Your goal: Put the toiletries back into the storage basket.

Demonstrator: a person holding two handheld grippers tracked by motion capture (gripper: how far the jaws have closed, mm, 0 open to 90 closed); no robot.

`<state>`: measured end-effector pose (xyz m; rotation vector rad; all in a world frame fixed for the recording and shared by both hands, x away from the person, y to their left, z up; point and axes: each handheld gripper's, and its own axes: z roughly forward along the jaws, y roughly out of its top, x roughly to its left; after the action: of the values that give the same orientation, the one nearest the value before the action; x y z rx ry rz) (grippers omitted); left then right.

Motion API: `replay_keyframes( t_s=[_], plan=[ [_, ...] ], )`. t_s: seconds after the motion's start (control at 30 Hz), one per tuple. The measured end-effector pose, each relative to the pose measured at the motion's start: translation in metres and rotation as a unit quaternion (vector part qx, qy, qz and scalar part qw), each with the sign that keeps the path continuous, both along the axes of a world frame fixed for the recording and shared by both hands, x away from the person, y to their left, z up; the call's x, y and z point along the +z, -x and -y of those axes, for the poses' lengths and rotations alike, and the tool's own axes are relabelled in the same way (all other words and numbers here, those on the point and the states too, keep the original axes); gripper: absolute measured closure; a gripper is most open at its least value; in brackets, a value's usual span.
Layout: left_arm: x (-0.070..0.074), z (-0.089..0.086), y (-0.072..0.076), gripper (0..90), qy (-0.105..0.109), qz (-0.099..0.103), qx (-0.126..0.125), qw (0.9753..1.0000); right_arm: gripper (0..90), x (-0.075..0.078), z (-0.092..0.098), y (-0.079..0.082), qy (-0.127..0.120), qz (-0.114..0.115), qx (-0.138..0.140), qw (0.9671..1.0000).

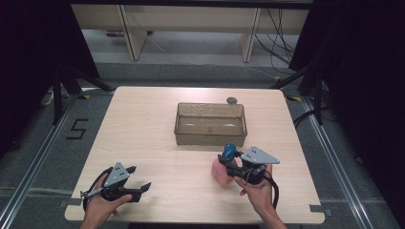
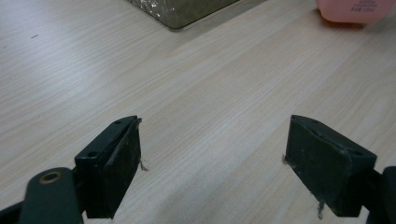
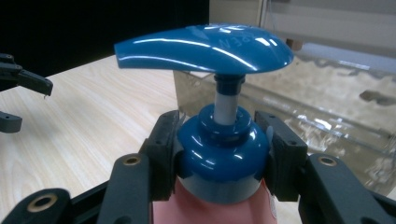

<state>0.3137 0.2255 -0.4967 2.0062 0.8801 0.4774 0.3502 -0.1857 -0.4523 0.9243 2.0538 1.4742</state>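
Note:
A pink pump bottle [image 1: 220, 172] with a blue pump head [image 3: 205, 47] stands on the wooden table [image 1: 157, 143], in front of a clear plastic bin [image 1: 210, 124]. My right gripper [image 1: 234, 164] is shut on the bottle's blue collar [image 3: 223, 158], one jaw on each side. At the table's near left, my left gripper [image 1: 138, 179] rests low over the wood with its jaws wide apart and nothing between them. In the left gripper view the bottle's pink base [image 2: 355, 9] lies at the top right and the bin's corner [image 2: 180, 11] at the top.
A small dark round object [image 1: 232, 100] lies on the table behind the bin. The bin looks empty. Table legs and cables [image 1: 277, 33] stand on the floor beyond the far edge.

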Motion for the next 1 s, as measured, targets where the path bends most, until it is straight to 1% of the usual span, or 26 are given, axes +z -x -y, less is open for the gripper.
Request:
replay_keyframes(
  t_s=[0.07,0.1,0.13,0.17,0.2,0.27,0.33,0.37,0.4,0.47,0.5,0.53,0.63,0.67,0.73,0.77,0.8,0.83,0.87,0.9,0.93,0.97,1.0],
  plan=[
    [0.0,0.0,0.0,17.9,0.0,0.0,0.001,1.0,53.7,0.001,-0.001,0.001,-0.003,-0.004,0.0,1.0],
    [0.0,-0.001,0.0,17.9,-0.001,-0.001,0.0,1.0,53.7,0.004,-0.001,0.001,0.001,-0.001,-0.004,1.0],
    [0.0,0.0,0.0,17.9,0.002,-0.001,0.002,1.0,53.7,0.007,-0.001,0.0,0.007,-0.001,-0.001,1.0],
    [0.0,0.0,0.0,17.9,0.002,-0.001,0.002,1.0,53.7,0.009,-0.002,0.0,0.004,-0.006,-0.005,1.0],
    [-0.001,0.0,0.0,17.9,0.002,-0.001,0.002,1.0,53.7,0.01,-0.002,-0.003,0.006,-0.001,0.001,1.0],
    [-0.001,0.0,0.0,18.0,0.003,-0.001,0.001,1.0,53.7,0.01,-0.001,-0.006,0.001,-0.005,-0.005,1.0],
    [-0.001,0.0,0.0,18.0,0.002,-0.001,0.001,1.0,53.7,0.011,-0.001,-0.007,0.001,-0.007,-0.005,1.0],
    [-0.001,0.0,0.0,18.0,0.003,-0.001,0.001,1.0,53.7,0.011,0.0,-0.007,0.004,-0.013,-0.002,0.9999],
    [-0.001,0.0,0.0,18.0,0.003,-0.001,0.001,1.0,53.7,0.012,0.0,-0.009,0.001,-0.009,-0.008,0.9999],
    [-0.001,0.0,0.0,18.0,0.003,-0.001,0.001,1.0,53.7,0.014,0.001,-0.01,0.002,-0.009,-0.004,1.0],
    [0.0,-0.001,0.0,18.0,-0.001,-0.001,0.0,1.0,53.7,0.014,0.001,-0.01,-0.005,-0.007,-0.004,1.0],
    [0.0,-0.001,0.0,18.0,-0.001,-0.001,-0.001,1.0,53.7,0.018,0.003,-0.012,0.003,0.002,-0.009,1.0],
    [-0.001,0.0,0.0,18.0,0.002,0.0,0.0,1.0,53.7,0.022,0.004,-0.014,-0.002,-0.001,-0.007,1.0],
    [-0.001,0.0,0.0,18.1,0.002,0.0,0.0,1.0,53.7,0.023,0.004,-0.014,-0.002,-0.007,-0.011,0.9999],
    [-0.001,0.0,0.0,18.1,0.002,-0.001,0.0,1.0,53.7,0.025,0.004,-0.016,-0.002,-0.004,-0.013,0.9999],
    [-0.001,-0.001,0.0,18.1,-0.001,-0.001,0.0,1.0,53.8,0.026,0.005,-0.018,-0.002,-0.003,-0.007,1.0],
    [-0.001,-0.001,0.0,18.1,-0.001,0.0,0.0,1.0,53.7,0.027,0.005,-0.019,0.001,-0.004,-0.009,0.9999],
    [-0.001,-0.001,0.0,18.1,-0.001,0.0,0.0,1.0,53.7,0.027,0.004,-0.019,-0.009,-0.006,-0.016,0.9998],
    [-0.001,-0.001,0.0,18.1,-0.002,0.0,0.0,1.0,53.7,0.027,0.004,-0.019,-0.009,-0.006,-0.016,0.9998],
    [-0.001,-0.001,0.0,18.2,0.001,-0.001,0.001,1.0,53.7,0.028,0.006,-0.02,0.0,-0.007,-0.013,0.9999],
    [-0.001,0.0,0.001,18.4,0.0,-0.001,0.001,1.0,53.7,0.03,0.006,-0.022,-0.004,-0.002,-0.013,0.9999],
    [-0.001,0.0,0.001,18.5,0.0,-0.001,0.001,1.0,53.8,0.031,0.007,-0.023,0.001,0.001,-0.017,0.9999],
    [0.0,-0.002,0.0,18.5,-0.012,-0.001,-0.004,0.9999,53.8,0.032,0.007,-0.023,0.001,-0.004,-0.016,0.9999]
  ],
)
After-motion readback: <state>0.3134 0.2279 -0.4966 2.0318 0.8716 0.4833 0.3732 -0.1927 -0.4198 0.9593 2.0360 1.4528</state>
